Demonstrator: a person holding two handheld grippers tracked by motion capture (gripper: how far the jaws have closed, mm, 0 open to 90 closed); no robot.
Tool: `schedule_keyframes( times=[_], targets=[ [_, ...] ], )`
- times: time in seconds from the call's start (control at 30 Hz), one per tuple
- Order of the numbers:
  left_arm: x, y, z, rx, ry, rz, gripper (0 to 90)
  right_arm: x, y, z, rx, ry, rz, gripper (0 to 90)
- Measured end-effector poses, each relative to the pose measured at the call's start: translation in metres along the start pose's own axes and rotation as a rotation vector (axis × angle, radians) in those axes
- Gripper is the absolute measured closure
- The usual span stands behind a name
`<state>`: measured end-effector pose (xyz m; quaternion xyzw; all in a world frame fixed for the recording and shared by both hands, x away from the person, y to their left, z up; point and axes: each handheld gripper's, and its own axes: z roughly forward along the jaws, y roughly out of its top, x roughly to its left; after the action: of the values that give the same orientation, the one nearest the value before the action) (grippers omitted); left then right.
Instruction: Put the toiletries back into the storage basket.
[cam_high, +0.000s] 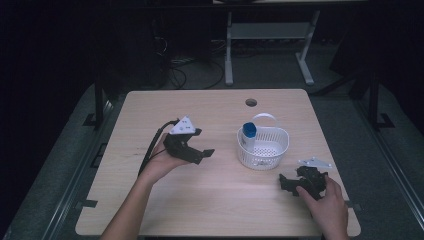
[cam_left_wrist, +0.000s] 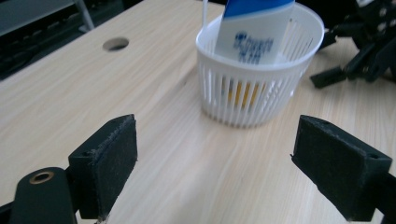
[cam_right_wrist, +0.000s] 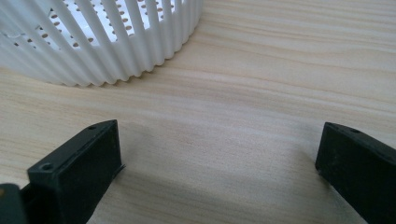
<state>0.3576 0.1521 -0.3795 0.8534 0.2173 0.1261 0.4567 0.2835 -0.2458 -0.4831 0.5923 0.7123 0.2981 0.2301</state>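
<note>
Both grippers (cam_high: 200, 150) (cam_high: 287, 182) agape, flanking basket (cam_high: 263, 155), apart.

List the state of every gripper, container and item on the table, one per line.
left gripper: open, holds nothing, raised off the table and aimed at the basket.
right gripper: open, holds nothing, low at the table beside the basket.
white basket: upright, handle raised.
blue and white tube: standing in the basket, leaning on its wall.
table: bare wood, round hole near the far edge.
</note>
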Motion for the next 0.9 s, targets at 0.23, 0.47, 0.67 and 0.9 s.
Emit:
schedule_keyframes(
  times=[0.23,0.47,0.67,0.9],
  targets=[
    [0.0,-0.029,-0.02,0.009,0.035,-0.025,13.5,0.0,0.0,0.0,0.0,-0.001,0.001,0.0],
    [-0.002,-0.058,-0.037,0.024,0.065,-0.056,13.5,0.0,0.0,0.0,0.0,-0.001,0.0,0.0],
    [-0.003,-0.074,-0.048,0.049,0.084,-0.065,13.5,0.0,0.0,0.0,0.0,-0.001,0.001,0.0],
    [-0.003,-0.092,-0.056,0.112,0.11,-0.059,13.5,0.0,0.0,0.0,0.0,-0.001,0.0,0.0]
  ],
)
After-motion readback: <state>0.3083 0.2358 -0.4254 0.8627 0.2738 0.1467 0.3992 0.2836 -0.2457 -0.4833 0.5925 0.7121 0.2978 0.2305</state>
